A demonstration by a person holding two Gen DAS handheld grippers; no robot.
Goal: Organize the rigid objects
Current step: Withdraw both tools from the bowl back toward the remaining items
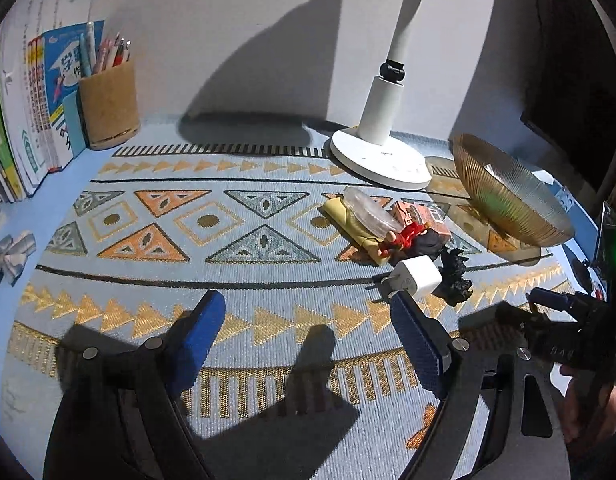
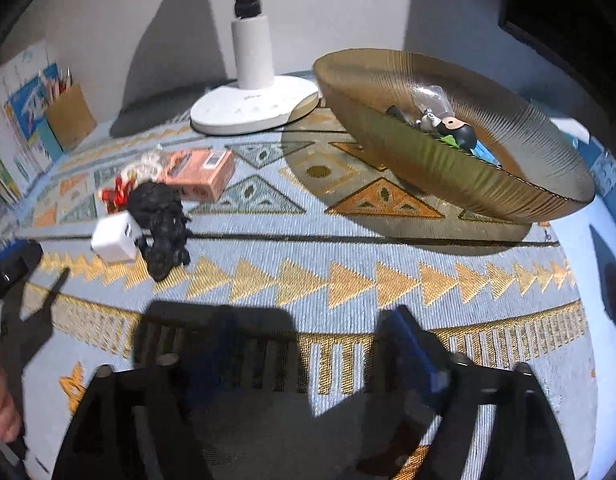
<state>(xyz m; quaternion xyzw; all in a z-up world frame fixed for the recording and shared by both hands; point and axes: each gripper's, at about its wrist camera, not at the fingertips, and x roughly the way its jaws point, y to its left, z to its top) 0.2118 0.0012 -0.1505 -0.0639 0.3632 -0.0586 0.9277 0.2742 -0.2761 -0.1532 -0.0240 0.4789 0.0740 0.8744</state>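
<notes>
From the left wrist, the left hand-held gripper (image 1: pixel 308 344) hangs spread over the patterned surface (image 1: pixel 236 240) with nothing between its blue pads. A white charger (image 1: pixel 418 278) lies just beyond its right pad, touching a black figurine (image 1: pixel 454 280).

From the right wrist, the right hand-held gripper (image 2: pixel 308 360) is spread and empty. The gold bowl (image 2: pixel 448 168), far right, holds small toys; the pink box (image 2: pixel 204 172) lies left.

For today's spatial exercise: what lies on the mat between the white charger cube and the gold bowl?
In the right wrist view, a black figurine lies against the white charger cube; from there to the gold bowl only bare patterned mat shows.
</notes>
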